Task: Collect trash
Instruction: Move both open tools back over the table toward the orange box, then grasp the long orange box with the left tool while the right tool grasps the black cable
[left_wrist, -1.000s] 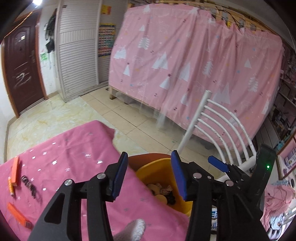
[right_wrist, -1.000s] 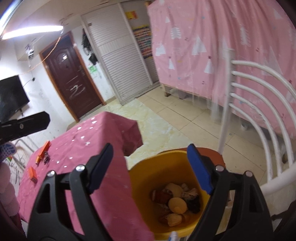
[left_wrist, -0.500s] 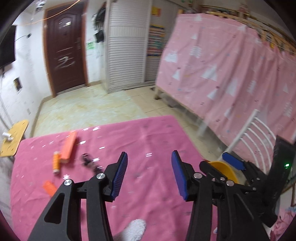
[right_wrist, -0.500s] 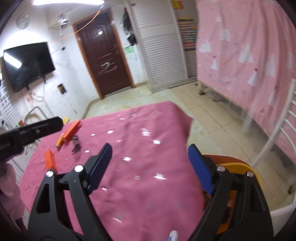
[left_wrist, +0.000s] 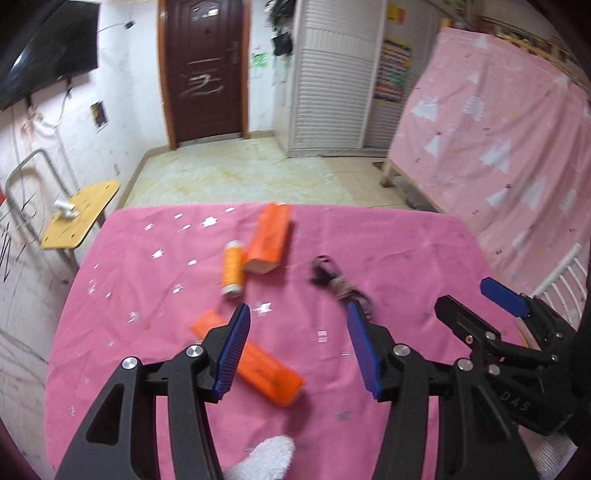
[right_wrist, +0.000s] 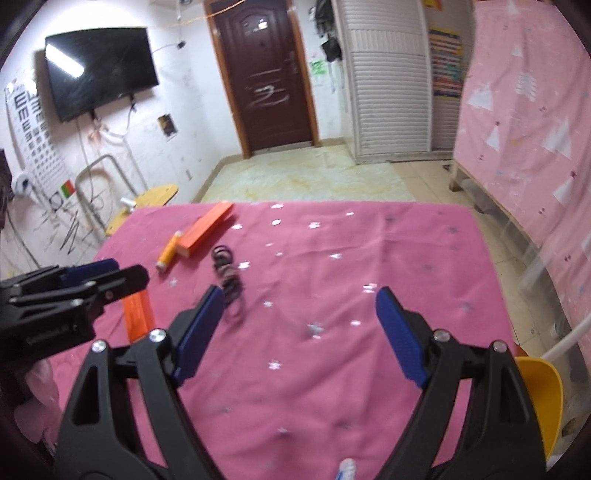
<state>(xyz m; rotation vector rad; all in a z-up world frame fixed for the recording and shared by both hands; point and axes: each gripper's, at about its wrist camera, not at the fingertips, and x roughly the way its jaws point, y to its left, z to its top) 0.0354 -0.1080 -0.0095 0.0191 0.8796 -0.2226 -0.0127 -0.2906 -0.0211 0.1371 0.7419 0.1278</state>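
Two orange boxes (left_wrist: 269, 239), one spool (left_wrist: 232, 268), one cord bundle (left_wrist: 338, 286) on cloth.

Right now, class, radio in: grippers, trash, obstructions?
Left gripper open, right gripper open, both empty. Orange boxes, bottle, cord on pink cloth. Path clear.

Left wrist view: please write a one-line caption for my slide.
Open left gripper above a pink tablecloth strewn with orange boxes, a thread spool and dark cords.
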